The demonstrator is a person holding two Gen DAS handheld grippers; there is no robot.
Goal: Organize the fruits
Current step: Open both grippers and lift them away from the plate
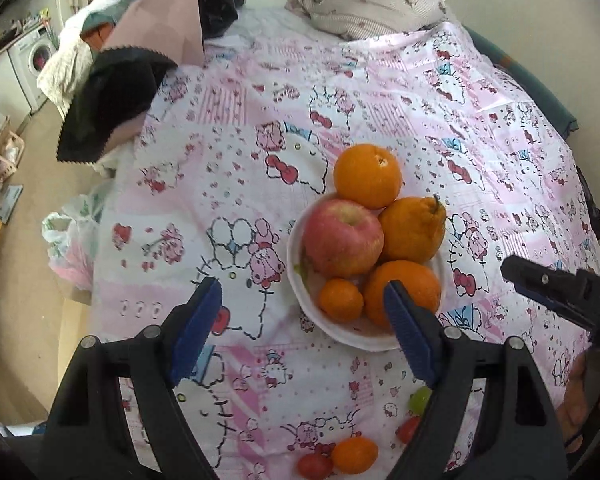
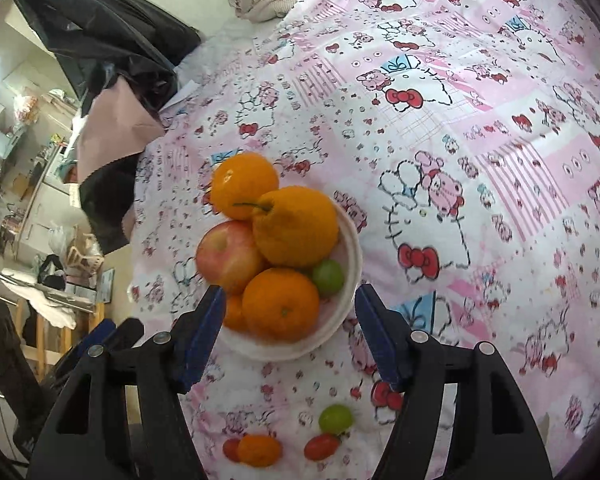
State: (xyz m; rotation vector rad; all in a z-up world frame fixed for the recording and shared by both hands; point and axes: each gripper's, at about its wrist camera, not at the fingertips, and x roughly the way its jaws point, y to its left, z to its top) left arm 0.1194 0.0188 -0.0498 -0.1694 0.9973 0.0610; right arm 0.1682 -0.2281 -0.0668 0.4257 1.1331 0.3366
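In the left wrist view the green grape (image 1: 419, 399) and a cherry tomato (image 1: 407, 429) sit half hidden behind a gripper finger, while the right gripper (image 1: 572, 300) is cut off at the frame's edge.

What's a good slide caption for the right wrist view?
Open right gripper above a white bowl piled with oranges and an apple, small fruits loose on the pink cartoon bedsheet.
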